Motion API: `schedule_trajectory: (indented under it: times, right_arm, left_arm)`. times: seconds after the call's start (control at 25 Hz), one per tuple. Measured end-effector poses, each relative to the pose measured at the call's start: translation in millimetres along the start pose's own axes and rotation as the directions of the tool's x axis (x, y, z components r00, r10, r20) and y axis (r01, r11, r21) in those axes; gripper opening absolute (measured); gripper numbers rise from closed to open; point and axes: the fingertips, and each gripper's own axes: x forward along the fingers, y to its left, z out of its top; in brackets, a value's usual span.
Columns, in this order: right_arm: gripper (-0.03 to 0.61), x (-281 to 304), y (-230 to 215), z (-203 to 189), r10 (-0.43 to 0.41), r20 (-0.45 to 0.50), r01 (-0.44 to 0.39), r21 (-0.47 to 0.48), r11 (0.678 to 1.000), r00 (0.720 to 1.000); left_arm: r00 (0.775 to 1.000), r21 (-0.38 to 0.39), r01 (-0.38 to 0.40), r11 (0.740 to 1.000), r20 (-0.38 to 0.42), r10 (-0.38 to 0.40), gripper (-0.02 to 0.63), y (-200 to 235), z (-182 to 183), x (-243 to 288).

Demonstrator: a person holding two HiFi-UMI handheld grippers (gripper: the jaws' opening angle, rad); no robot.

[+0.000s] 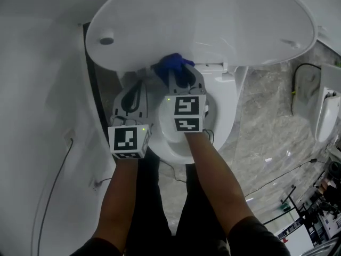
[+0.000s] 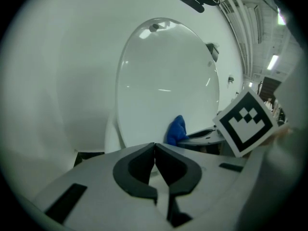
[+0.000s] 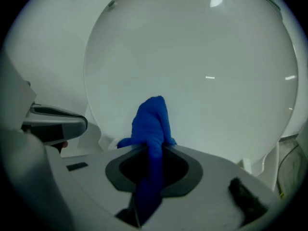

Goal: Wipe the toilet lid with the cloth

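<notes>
The white toilet lid [image 1: 213,20] stands raised above the bowl [image 1: 224,105]; it fills the right gripper view [image 3: 202,71] and the left gripper view [image 2: 163,81]. My right gripper [image 1: 178,74] is shut on a blue cloth [image 1: 173,64], whose bunched end [image 3: 151,121] sticks out past the jaws close to the lid's lower part. I cannot tell if the cloth touches the lid. My left gripper [image 1: 133,89] sits just left of the right one, shut and empty [image 2: 155,150], and sees the blue cloth [image 2: 176,130] to its right.
A white wall or tank panel [image 1: 37,89] runs along the left. A thin cable [image 1: 58,169] hangs there. On the right lies a marbled floor [image 1: 266,121] with a second white fixture [image 1: 325,111] and black cables [image 1: 282,175]. My legs stand before the bowl.
</notes>
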Motion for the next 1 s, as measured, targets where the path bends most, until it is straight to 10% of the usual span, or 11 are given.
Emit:
schedule_trajectory:
  times: [1.0]
  right_arm:
    - [0.066,-52.7,-139.0,-39.2,-0.158,-0.032,0.161,0.133,0.978,0.987]
  left_arm:
    - [0.996,0.087,0.089,0.992,-0.009,-0.089,0.012,-94.8,30.5,25.0]
